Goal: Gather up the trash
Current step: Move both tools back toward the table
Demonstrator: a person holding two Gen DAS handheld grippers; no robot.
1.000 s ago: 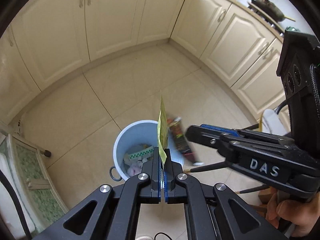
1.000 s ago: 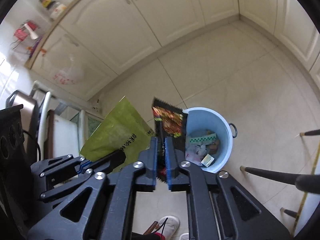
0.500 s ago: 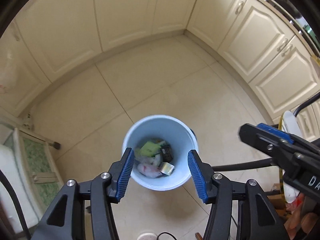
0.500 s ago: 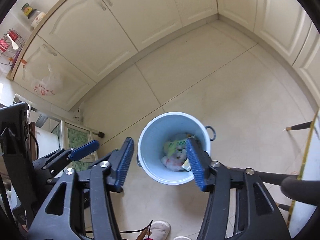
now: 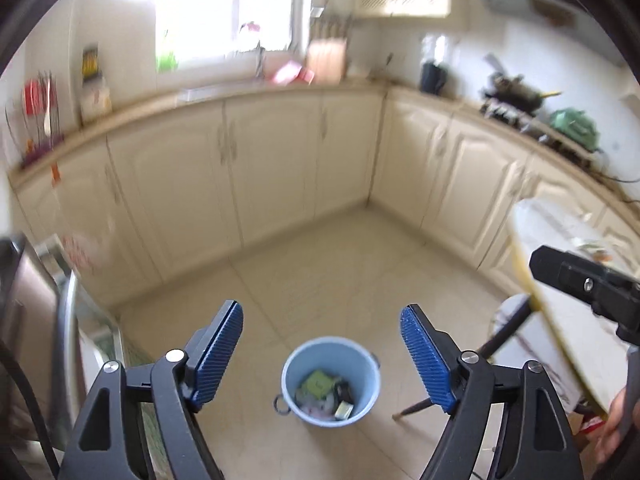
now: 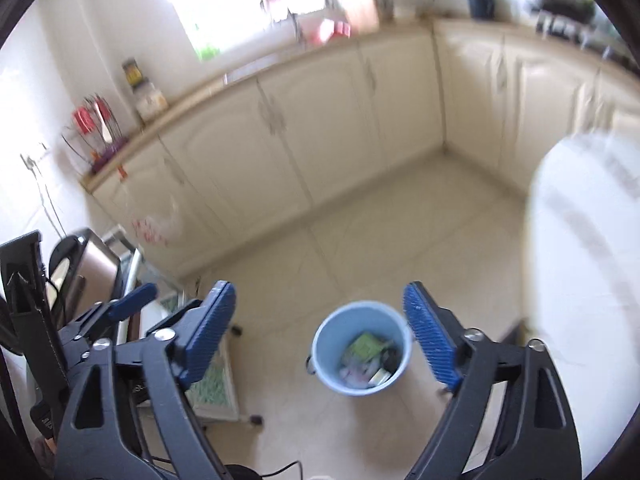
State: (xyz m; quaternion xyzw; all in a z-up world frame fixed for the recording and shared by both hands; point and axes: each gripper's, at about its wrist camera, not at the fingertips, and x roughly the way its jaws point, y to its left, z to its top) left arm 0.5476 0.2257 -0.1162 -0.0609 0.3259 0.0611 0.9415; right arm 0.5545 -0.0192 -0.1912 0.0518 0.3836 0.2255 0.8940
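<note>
A second ago each gripper pinched a wrapper over the bin, the left a yellow-green one, the right a dark one; now both wrappers lie in the bin [image 5: 331, 382] and both grippers have risen, so the bin looks smaller and the cabinets [image 5: 272, 168] and window [image 5: 224, 8] have come into view. The left gripper [image 5: 322, 356] has its jaws spread wide and still opening, with nothing between the blue pads [image 5: 218, 354] and nothing touched. The right gripper [image 6: 320, 338] is the same: jaws wide apart, still opening, empty. Both point down at a slant toward the floor [image 5: 340, 264]. In the left view the bin stands on the floor below and between the jaws, well apart from them; the yellow-green wrapper [image 5: 317, 380] lies on top of the trash inside, with the dark wrapper [image 5: 344, 391] just beside it. In the right view the bin [image 6: 362, 348] sits nearer the right pad [image 6: 430, 344], which overlaps its rim in the picture. The right gripper's tip [image 5: 584, 284] shows at the right edge of the left view, in front of a round table [image 5: 568, 320]; both views are blurred
</note>
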